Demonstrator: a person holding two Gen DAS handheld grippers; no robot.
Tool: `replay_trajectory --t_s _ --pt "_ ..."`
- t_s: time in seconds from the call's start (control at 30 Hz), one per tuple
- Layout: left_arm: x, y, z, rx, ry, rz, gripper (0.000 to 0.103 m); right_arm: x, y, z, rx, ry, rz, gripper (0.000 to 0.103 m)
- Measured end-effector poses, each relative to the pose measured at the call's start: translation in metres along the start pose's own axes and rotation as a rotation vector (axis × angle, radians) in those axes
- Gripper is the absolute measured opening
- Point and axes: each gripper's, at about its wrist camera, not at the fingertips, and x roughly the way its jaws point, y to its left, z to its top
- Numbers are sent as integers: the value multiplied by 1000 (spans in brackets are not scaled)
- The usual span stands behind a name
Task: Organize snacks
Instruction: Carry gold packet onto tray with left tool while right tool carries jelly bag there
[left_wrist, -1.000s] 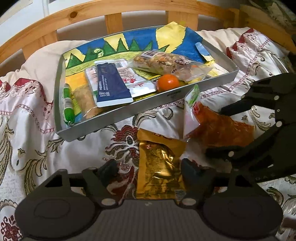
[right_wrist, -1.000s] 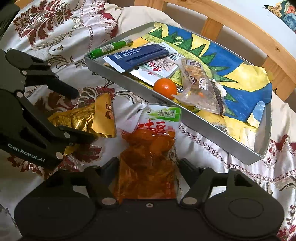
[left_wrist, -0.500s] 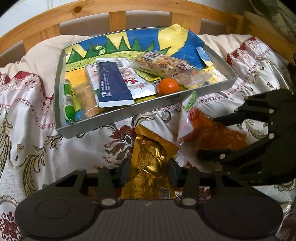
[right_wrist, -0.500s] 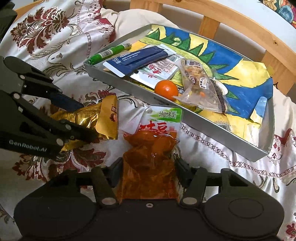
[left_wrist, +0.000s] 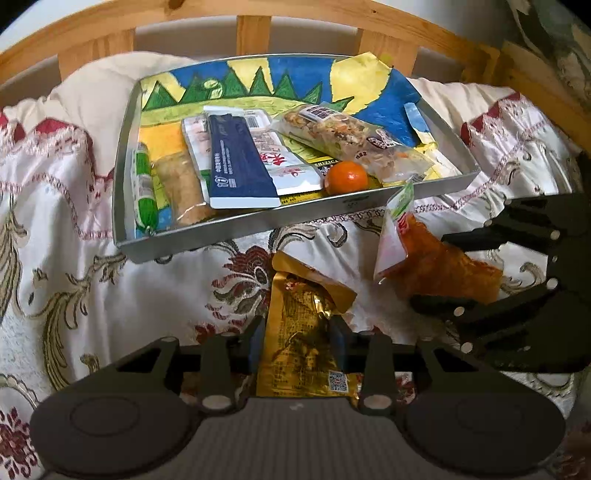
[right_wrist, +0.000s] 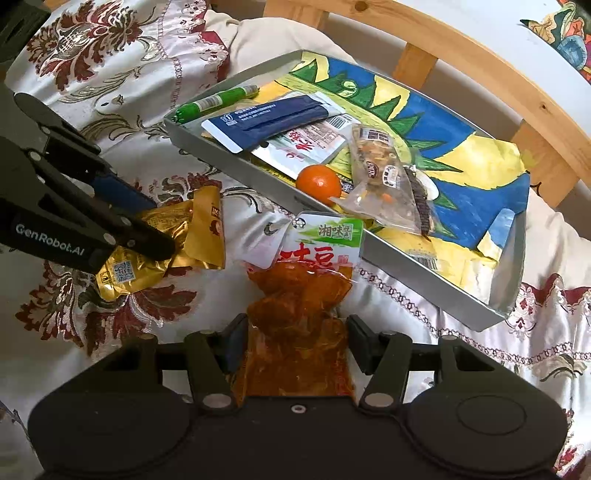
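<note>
Both jaws closed in | left gripper (left_wrist: 297, 338) pinches gold packet (left_wrist: 301, 332) | right gripper (right_wrist: 293, 341) pinches orange packet (right_wrist: 295, 332)

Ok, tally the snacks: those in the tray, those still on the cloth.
In the tray: 6 (green stick, tan pack, blue pack, white pack, nut bag, orange)
On the cloth: 2 (gold pack, red pack)
Total: 8
</note>
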Motion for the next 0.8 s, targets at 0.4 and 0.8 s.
replay_trajectory --t_s 0.4,0.8 --pt "7 -5 -1 61 2 12 44 -7 -1 2 0 -1 -12 59" --pt "-11 16 7 -140 37 -85 26 -28 -9 -1 40 -29 -30 59"
